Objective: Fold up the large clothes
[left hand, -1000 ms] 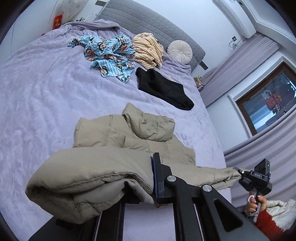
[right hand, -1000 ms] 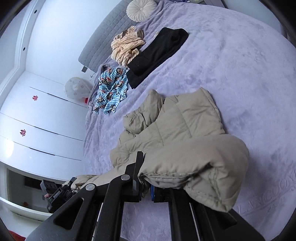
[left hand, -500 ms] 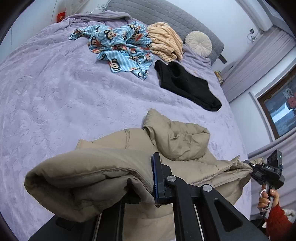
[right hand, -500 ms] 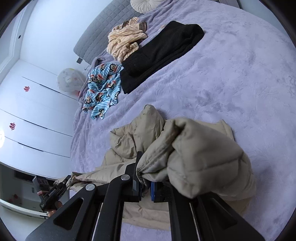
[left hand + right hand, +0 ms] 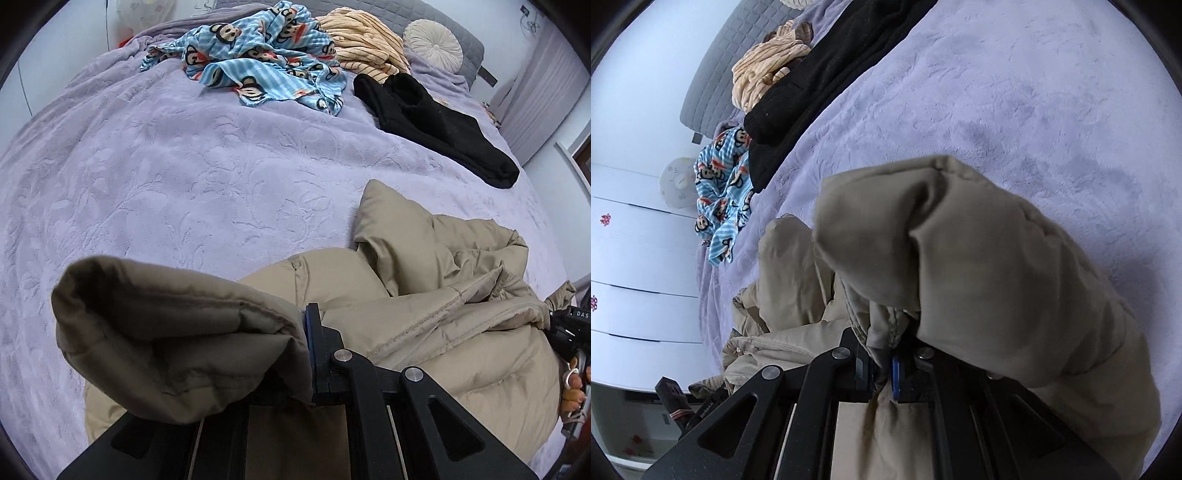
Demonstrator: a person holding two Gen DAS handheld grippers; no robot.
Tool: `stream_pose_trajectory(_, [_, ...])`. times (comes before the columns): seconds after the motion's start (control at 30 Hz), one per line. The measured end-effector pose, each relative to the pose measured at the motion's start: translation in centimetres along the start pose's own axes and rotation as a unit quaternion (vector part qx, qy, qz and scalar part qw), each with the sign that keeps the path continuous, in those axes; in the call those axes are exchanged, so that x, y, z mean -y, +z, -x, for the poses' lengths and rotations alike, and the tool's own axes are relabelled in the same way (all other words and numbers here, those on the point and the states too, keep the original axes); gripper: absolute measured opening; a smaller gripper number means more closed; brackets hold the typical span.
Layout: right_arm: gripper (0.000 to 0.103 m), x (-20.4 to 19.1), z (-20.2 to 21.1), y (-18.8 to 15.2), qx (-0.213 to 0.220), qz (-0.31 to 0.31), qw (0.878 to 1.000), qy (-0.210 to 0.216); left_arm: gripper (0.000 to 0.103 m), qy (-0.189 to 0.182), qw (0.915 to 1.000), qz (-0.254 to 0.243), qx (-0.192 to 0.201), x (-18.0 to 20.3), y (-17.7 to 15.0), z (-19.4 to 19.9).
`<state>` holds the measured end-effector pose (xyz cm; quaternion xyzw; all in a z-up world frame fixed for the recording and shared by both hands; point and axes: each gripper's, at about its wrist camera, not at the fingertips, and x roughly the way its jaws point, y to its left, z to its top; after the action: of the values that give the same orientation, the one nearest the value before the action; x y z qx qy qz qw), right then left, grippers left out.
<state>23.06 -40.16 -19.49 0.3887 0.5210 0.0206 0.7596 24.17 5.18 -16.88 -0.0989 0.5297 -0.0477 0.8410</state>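
Bulging over the left gripper (image 5: 308, 354), a thick roll of the beige puffer jacket (image 5: 417, 317) hides one finger entirely; only the other black finger with its blue pad shows, pressed against the cloth, so the jaws are clamped on the jacket's edge. The rest of the jacket lies heaped on the lilac bedspread (image 5: 166, 177), a plush cover with an embossed leafy pattern, and its near part is cut off by the frame. Farther back on the bed lie a crumpled blue striped cloth with monkey faces (image 5: 258, 59), a cream striped garment (image 5: 365, 44) and a flat black garment (image 5: 436, 122), with a round pleated cushion (image 5: 434, 46) against the grey quilted headboard (image 5: 469, 40). At the far right edge of the left view the right gripper (image 5: 565, 328) is only partly seen, the person's fingers (image 5: 574, 391) around its handle.

From the right wrist camera, that gripper (image 5: 884, 365) is pinched shut on a gathered seam of the jacket (image 5: 997, 280), whose padded, smooth fabric folds over the fingers and covers most of them. Low on the left, the other gripper's body is barely visible beyond crumpled jacket cloth. White cabinet drawers (image 5: 635, 258) stand beyond the bed.
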Motion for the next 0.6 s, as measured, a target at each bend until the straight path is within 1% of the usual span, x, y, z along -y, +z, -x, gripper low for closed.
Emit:
stream_pose_trajectory(0.1, [0.007, -0.3, 0.3, 0.3, -0.004, 0.004, 1.000, -0.005, 0.012, -0.006, 0.9999, 0.000, 0.012, -0.1, 0.1, 1.8])
stream_pose_trajectory(0.17, [0.008, -0.9, 0.8, 0.3, -0.005, 0.013, 1.000, -0.011, 0.017, -0.020, 0.9995, 0.003, 0.026, -0.3, 0.0, 3.7])
stream_pose_trajectory(0.2, [0.009, -1.3, 1.3, 0.3, -0.003, 0.020, 1.000, -0.013, 0.026, -0.024, 0.9992, 0.003, 0.030, -0.4, -0.1, 4.5])
stream_pose_trajectory(0.23, [0.010, -1.8, 1.9, 0.2, -0.002, 0.029, 0.999, -0.015, 0.047, -0.026, 0.9991, 0.000, 0.035, -0.3, -0.2, 5.4])
stream_pose_trajectory(0.27, [0.011, -2.4, 2.5, 0.0, -0.002, 0.038, 0.999, -0.018, 0.061, -0.018, 0.9990, -0.006, 0.040, -0.2, -0.3, 6.1])
stream_pose_trajectory(0.3, [0.012, -2.8, 3.0, -0.1, -0.003, 0.046, 0.999, -0.019, 0.090, -0.003, 0.9988, -0.014, 0.048, 0.0, -0.5, 6.9])
stream_pose_trajectory(0.33, [0.014, -3.2, 3.6, -0.3, -0.003, 0.054, 0.998, -0.020, 0.096, 0.010, 0.9979, -0.026, 0.059, 0.2, -0.7, 7.6])
stream_pose_trajectory(0.4, [0.028, -3.9, 4.5, -0.7, -0.002, 0.067, 0.998, -0.017, 0.096, 0.025, 0.9964, -0.052, 0.063, 0.6, -0.8, 8.3])
stream_pose_trajectory(0.43, [0.033, -4.1, 4.9, -1.0, -0.001, 0.072, 0.997, -0.018, 0.096, 0.027, 0.9961, -0.056, 0.062, 0.7, -0.8, 8.5])
stream_pose_trajectory(0.47, [0.043, -4.3, 5.3, -1.3, 0.003, 0.079, 0.997, -0.021, 0.096, 0.020, 0.9965, -0.056, 0.058, 0.6, -0.9, 8.6])
stream_pose_trajectory(0.5, [0.050, -4.5, 5.8, -1.7, 0.009, 0.087, 0.996, -0.025, 0.096, 0.014, 0.9969, -0.054, 0.056, 0.6, -0.9, 8.7])
stream_pose_trajectory(0.53, [0.050, -4.6, 6.2, -2.2, 0.012, 0.096, 0.995, -0.026, 0.094, 0.012, 0.9970, -0.052, 0.057, 0.6, -1.0, 8.8])
stream_pose_trajectory(0.57, [0.049, -4.8, 6.4, -2.6, 0.012, 0.107, 0.994, -0.029, 0.088, 0.003, 0.9968, -0.055, 0.057, 0.8, -1.1, 8.7])
stream_pose_trajectory(0.6, [0.045, -5.1, 6.4, -3.2, 0.008, 0.124, 0.992, -0.035, 0.073, -0.004, 0.9968, -0.061, 0.052, 1.0, -1.2, 8.3])
